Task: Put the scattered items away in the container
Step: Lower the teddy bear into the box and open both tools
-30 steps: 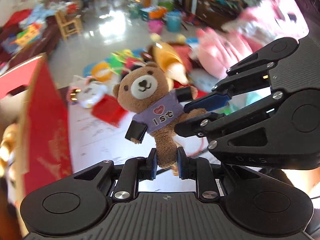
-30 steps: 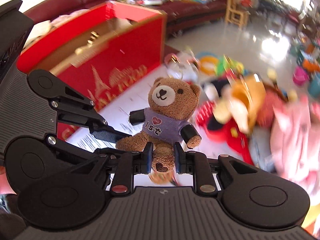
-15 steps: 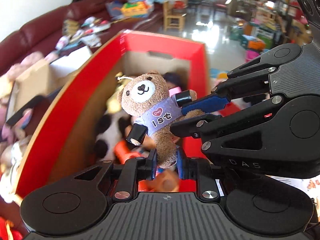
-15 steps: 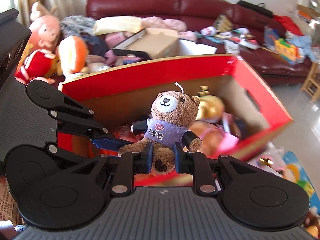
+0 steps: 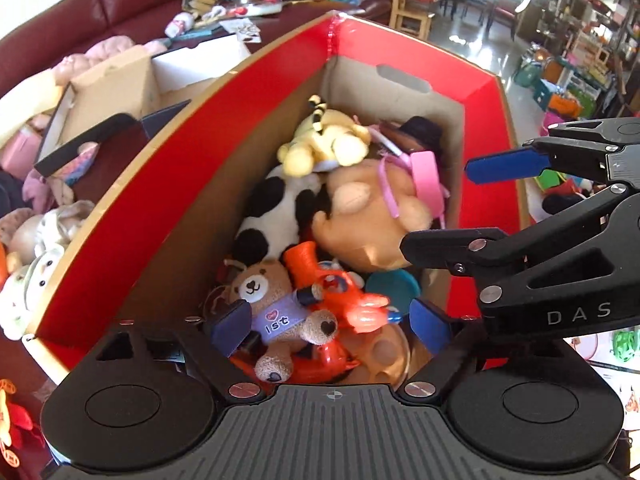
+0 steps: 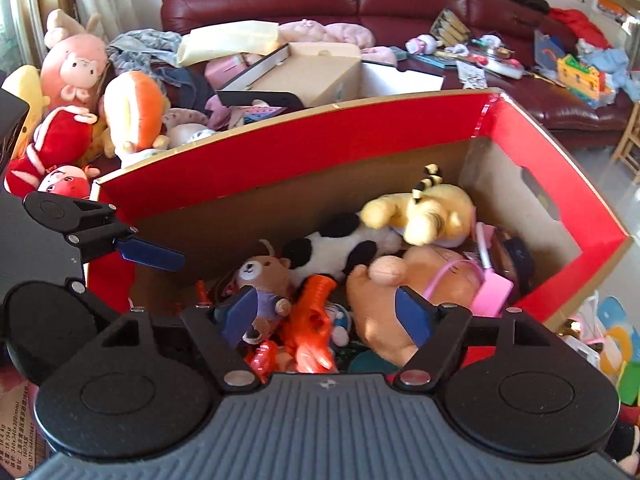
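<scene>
From your left wrist camera, the left gripper [image 5: 332,330] hangs over the red cardboard box [image 5: 160,200]. Its jaws have just sprung wide and grip nothing. One brown teddy bear [image 5: 276,312] in a purple shirt lies loose inside the box, at the near end, partly behind the left blue pad. Beside it, still in the box, you can count one orange plastic toy [image 5: 332,304], one teal round lid [image 5: 394,288], one black-and-white plush [image 5: 276,216], one tan plush [image 5: 368,216] with pink straps, and one yellow plush [image 5: 324,140] at the far end. Your right gripper [image 5: 448,204] reaches in over the box's right wall, its two blue pads far apart with nothing between them.

From your right wrist camera, the right gripper [image 6: 326,316] is also above the box [image 6: 280,168]; its jaws have just been opening and stand wide, holding nothing. The bear [image 6: 264,280] rests inside at the near-left corner, beside the orange toy [image 6: 312,312], under the black-and-white plush [image 6: 332,252]. The tan plush [image 6: 380,292] and yellow plush [image 6: 432,212] lie toward the box's right end. One blue pad of your left gripper [image 6: 148,254] shows over the box's left wall. Behind the box stands one dark red sofa [image 6: 360,0], heaped with toys.
</scene>
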Available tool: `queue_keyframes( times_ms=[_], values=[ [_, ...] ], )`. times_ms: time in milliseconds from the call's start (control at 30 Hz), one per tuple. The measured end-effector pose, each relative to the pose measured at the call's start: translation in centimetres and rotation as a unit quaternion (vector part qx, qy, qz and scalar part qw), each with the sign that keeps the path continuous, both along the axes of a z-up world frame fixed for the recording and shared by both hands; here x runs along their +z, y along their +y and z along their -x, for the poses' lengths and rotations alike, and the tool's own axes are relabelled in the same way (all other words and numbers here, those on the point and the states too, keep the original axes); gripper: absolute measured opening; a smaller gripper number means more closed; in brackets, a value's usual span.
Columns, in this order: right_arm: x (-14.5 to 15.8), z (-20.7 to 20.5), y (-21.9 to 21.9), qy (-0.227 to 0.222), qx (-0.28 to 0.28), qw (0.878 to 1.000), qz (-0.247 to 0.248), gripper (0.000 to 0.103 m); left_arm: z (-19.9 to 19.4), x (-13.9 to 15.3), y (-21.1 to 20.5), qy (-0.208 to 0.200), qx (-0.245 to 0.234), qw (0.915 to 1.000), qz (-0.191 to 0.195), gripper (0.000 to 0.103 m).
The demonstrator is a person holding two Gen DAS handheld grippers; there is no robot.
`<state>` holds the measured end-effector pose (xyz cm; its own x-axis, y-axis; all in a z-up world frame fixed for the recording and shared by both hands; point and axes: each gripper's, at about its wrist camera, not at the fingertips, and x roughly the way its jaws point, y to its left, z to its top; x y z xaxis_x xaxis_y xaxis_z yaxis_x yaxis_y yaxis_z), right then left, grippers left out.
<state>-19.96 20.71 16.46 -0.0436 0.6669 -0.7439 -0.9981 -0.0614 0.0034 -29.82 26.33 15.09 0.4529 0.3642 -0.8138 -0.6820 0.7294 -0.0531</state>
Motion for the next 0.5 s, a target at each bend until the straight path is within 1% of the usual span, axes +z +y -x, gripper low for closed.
queue_keyframes(
  times_ms=[67, 200, 333, 500],
  values=[
    [0.1, -0.6, -0.4, -0.002, -0.006, 1.0, 0.0, 0.082, -0.8, -0.2, -0.2, 0.006, -0.014, 0.9999, -0.008, 0.093],
    [0.0, -1.1, -1.0, 0.008, -0.019, 1.0, -0.002, 0.083, -2.0, -0.5, -0.6, 0.013, -0.025, 0.9995, -0.012, 0.093],
    [-0.3, -1.3, -1.1, 0.014, -0.019, 1.0, -0.002, 0.083, -2.4, -0.7, -0.7, 0.024, -0.027, 0.9991, -0.021, 0.093],
    [-0.1, -1.6, -1.2, 0.022, -0.018, 1.0, -0.007, 0.083, -2.6, -0.7, -0.7, 0.028, -0.02, 0.9991, -0.023, 0.093]
  ],
)
